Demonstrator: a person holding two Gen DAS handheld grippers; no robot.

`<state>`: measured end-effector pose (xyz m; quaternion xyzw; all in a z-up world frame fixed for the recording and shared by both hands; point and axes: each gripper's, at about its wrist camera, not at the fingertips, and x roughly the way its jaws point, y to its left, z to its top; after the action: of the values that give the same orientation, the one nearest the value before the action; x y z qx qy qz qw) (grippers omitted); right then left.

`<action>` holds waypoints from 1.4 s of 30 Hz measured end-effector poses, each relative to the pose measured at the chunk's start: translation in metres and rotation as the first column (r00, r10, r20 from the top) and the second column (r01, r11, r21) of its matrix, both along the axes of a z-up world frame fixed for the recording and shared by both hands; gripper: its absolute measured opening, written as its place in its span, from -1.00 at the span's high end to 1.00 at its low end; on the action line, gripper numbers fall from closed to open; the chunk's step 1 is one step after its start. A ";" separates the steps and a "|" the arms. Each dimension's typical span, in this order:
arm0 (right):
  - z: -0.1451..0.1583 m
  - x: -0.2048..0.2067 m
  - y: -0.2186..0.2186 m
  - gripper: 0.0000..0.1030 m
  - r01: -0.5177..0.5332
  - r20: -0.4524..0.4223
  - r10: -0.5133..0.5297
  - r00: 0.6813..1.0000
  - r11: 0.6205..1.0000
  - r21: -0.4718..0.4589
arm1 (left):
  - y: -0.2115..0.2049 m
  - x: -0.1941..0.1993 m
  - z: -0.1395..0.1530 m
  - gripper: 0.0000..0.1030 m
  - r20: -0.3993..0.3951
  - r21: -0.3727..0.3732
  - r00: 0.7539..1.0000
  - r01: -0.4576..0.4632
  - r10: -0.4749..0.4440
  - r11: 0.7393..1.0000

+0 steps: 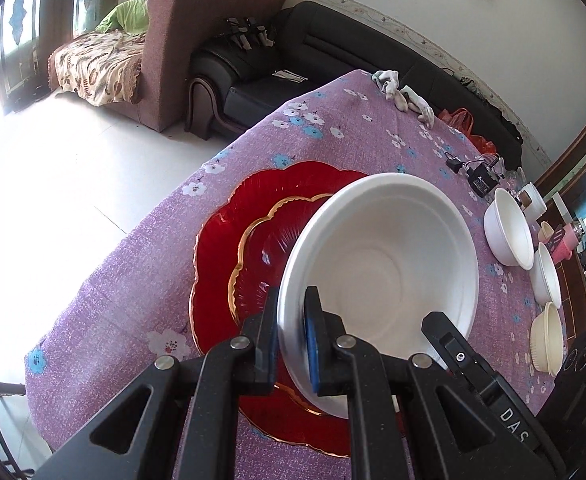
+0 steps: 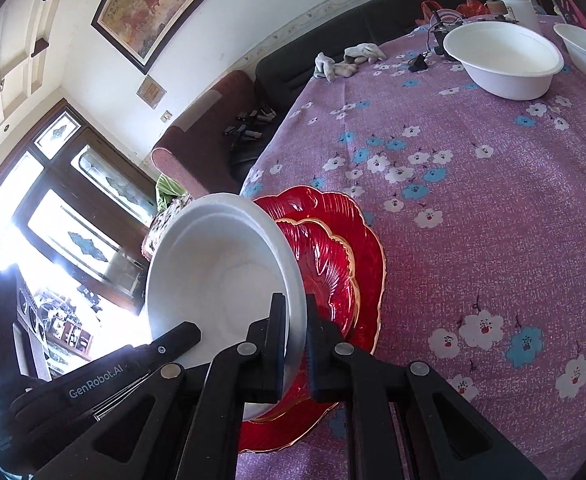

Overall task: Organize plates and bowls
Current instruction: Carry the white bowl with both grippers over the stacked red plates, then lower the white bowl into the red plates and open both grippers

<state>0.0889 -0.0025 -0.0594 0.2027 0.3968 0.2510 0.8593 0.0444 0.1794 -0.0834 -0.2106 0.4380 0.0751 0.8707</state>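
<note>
A large white bowl [image 1: 389, 264] is held over two stacked red gold-rimmed plates [image 1: 229, 240] on the purple flowered tablecloth. My left gripper [image 1: 293, 312] is shut on the bowl's near-left rim. My right gripper [image 2: 295, 312] is shut on the opposite rim of the same white bowl [image 2: 221, 264], which tilts above the red plates [image 2: 341, 256]. Each gripper shows in the other's view, the right gripper at the lower right of the left wrist view [image 1: 445, 336].
Three more bowls [image 1: 509, 232] line the right side of the table; one also shows in the right wrist view [image 2: 501, 60]. A black charger [image 1: 481, 180], crumpled socks [image 1: 405, 96] and cups sit at the far end. The table edge drops to the floor at left.
</note>
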 end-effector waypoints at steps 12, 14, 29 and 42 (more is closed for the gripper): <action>0.000 0.002 0.003 0.81 -0.003 0.000 0.003 1.000 1.000 -0.031 | -0.015 0.003 0.003 0.61 -0.038 0.142 0.999 0.013 -0.008 0.990; 0.000 0.002 0.003 0.81 -0.003 -0.001 0.003 1.000 0.999 -0.034 | -0.016 0.004 0.002 0.54 -0.046 0.156 0.999 0.014 -0.007 0.988; 0.001 0.008 0.000 0.80 -0.010 -0.035 0.008 0.999 0.999 -0.049 | 0.002 -0.010 0.029 0.10 0.009 0.283 0.994 -0.104 0.106 0.953; 0.045 -0.015 -0.002 0.21 0.107 0.253 -0.052 0.966 0.972 -0.210 | 0.007 -0.018 0.043 0.09 0.031 0.246 0.993 -0.118 0.114 0.962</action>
<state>0.0740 -0.0047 -0.0141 0.0885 0.3045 0.1935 0.9284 0.0266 0.1868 -0.0405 -0.1262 0.4047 0.1784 0.8880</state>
